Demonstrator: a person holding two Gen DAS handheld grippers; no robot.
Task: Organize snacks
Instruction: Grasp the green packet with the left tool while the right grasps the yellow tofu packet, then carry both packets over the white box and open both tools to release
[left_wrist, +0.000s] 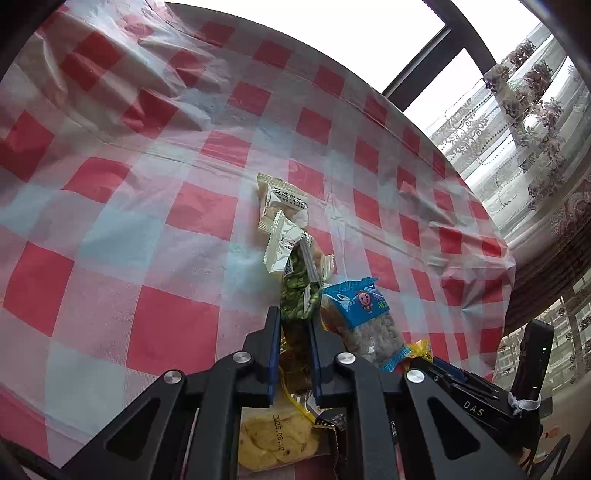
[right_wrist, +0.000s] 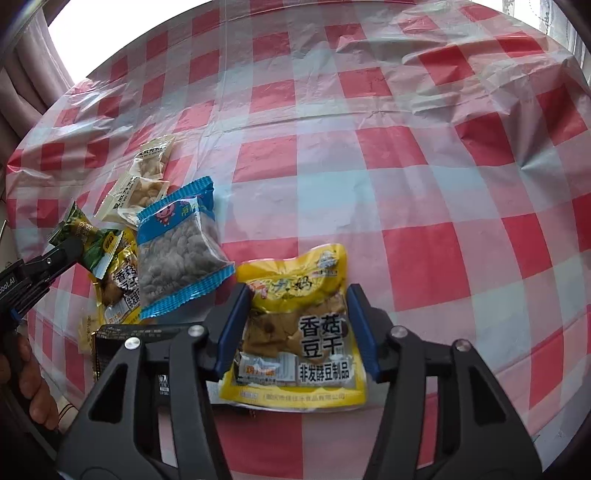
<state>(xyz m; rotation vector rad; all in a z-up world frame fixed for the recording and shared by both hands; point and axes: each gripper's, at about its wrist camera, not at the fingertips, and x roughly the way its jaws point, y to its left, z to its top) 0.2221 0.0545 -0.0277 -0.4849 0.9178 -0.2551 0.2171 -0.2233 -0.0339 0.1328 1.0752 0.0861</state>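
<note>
My left gripper (left_wrist: 293, 314) is shut on a green snack packet (left_wrist: 299, 288) and holds it above the snack pile; it also shows in the right wrist view (right_wrist: 79, 240). My right gripper (right_wrist: 297, 299) is open, its fingers on either side of a yellow dried-tofu packet (right_wrist: 299, 328) lying flat on the checked tablecloth (right_wrist: 406, 166). A blue packet of seeds (right_wrist: 181, 251) lies left of it, also seen in the left wrist view (left_wrist: 360, 314). Two cream packets (right_wrist: 144, 184) lie behind it.
A second yellow packet (right_wrist: 118, 291) lies under the blue one. A dark packet (right_wrist: 110, 336) lies at the near left. A clear bag of yellow chips (left_wrist: 277, 439) lies under my left gripper. The table edge and curtains (left_wrist: 535, 147) are at right.
</note>
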